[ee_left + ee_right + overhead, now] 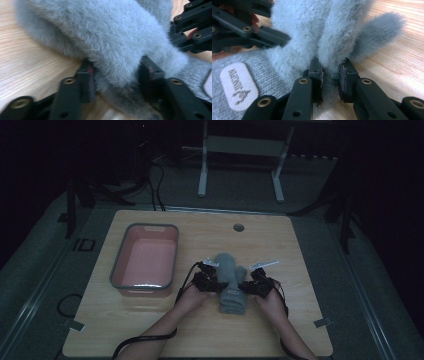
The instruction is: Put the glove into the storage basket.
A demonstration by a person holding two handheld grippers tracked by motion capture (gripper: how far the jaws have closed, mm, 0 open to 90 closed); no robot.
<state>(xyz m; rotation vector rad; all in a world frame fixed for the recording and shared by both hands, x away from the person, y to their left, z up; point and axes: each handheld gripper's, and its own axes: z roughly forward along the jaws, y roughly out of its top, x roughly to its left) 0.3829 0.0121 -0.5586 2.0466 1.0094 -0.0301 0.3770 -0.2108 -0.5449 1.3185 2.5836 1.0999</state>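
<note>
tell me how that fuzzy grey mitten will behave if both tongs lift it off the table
The mitten will probably sag: its fleece bunches between the left tongs and right tongs. It looks light for its size, being soft fabric. Slipping seems unlikely, since the pile fills both grips.

Grey fuzzy mitten (230, 281), lying flat on wooden table (150, 330), near the front-middle, right of pink bin (145, 260). Rounded fingertip end pointing away, ribbed knit cuff (233, 303) toward the person. Thumb (241, 271) sticking out on the right side. Fluffy pile on the hand part, smoother knit at cuff. White oval label (239, 86) on cuff, reading JINGYIN or similar, with a small emblem. Pinched at both edges around mid-length: left gripper (115, 75) clamped on left edge, right gripper (331, 75) clamped on a fold near thumb base. Fabric bunched between jaws on both sides.
</note>
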